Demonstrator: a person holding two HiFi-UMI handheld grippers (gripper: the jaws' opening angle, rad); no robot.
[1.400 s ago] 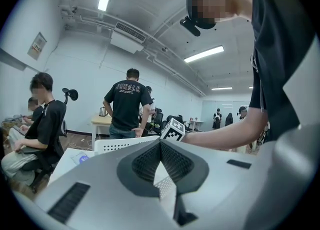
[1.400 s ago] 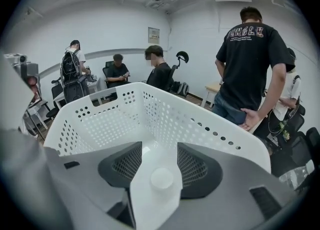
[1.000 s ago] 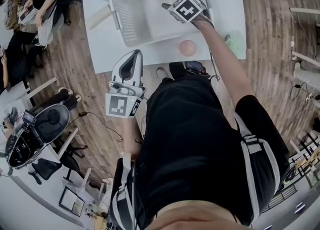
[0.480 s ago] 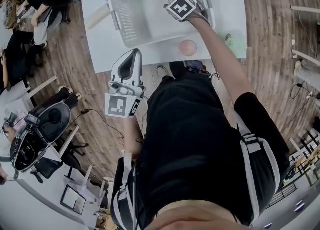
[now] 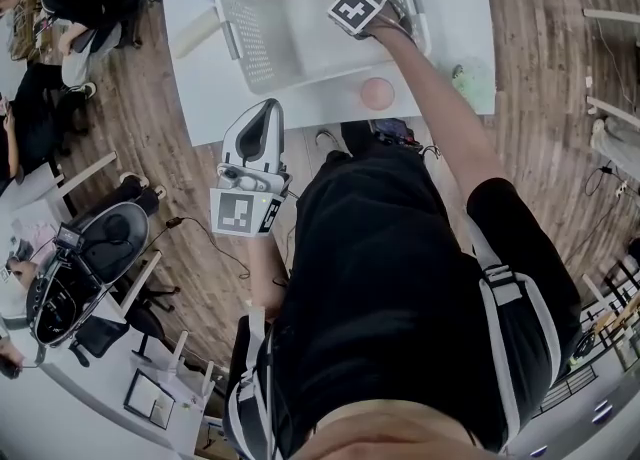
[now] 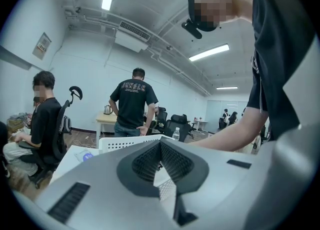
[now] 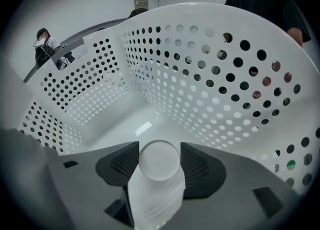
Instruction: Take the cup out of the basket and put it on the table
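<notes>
Plastic nearly everywhere, wood underfoot.
The basket (image 7: 210, 89) is seen in white perforated plastic, smooth, with a glossy sheen caught on its bottom. The cup (image 7: 155, 194) is shown in cloudy translucent plastic, its wall finely ribbed and its base smooth and shiny. On the right gripper (image 7: 159, 160) a matt grey shell is made out, with dark pads (image 7: 122, 164) in a rough grid texture. The same matt grey and gridded black pads (image 6: 145, 161) are found on the left gripper (image 6: 160, 144). The table (image 5: 455, 18) is seen smooth and white, the floor (image 5: 545, 68) in grained wood planks, the shirt (image 5: 400, 278) in matt black cloth.
</notes>
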